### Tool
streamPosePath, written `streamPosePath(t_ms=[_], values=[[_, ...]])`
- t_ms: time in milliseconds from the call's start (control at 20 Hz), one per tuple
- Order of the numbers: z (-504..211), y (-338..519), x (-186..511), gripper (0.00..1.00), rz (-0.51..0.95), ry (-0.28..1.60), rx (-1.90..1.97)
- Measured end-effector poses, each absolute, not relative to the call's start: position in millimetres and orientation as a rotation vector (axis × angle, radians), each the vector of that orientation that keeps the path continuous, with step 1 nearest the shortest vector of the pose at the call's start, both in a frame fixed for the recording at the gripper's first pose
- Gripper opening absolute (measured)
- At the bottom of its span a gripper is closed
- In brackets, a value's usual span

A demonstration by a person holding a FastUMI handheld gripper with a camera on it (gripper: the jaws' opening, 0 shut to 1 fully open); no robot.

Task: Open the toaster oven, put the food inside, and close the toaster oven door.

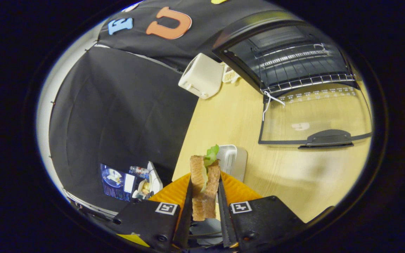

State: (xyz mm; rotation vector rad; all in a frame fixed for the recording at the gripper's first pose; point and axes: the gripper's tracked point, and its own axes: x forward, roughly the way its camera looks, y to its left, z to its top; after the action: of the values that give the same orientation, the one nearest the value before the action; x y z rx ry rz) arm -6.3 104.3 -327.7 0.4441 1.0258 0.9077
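Sandwich [205, 186] up off the orange plate [236, 191], clamped upright between both fingers of the gripper [205, 211], lettuce poking out on top. Beyond it a white box [232, 160], a white toaster [202, 75], then the toaster oven [287, 58], door [311, 116] dropped flat open on the wooden table [230, 116].

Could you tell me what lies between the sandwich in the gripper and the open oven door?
In the gripper view, the gripper is shut on the sandwich. Just beyond it stands a small white box; from there to the oven door is bare table.
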Motion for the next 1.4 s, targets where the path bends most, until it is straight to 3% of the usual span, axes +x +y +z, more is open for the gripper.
streamPosePath(t_ms=[650,1150,1400], values=[[-276,63,63,0.41,0.778,0.718,0.776],[-302,11,163,0.41,0.502,0.607,1.067],[-297,-25,230,0.41,0.332,0.322,1.219]])
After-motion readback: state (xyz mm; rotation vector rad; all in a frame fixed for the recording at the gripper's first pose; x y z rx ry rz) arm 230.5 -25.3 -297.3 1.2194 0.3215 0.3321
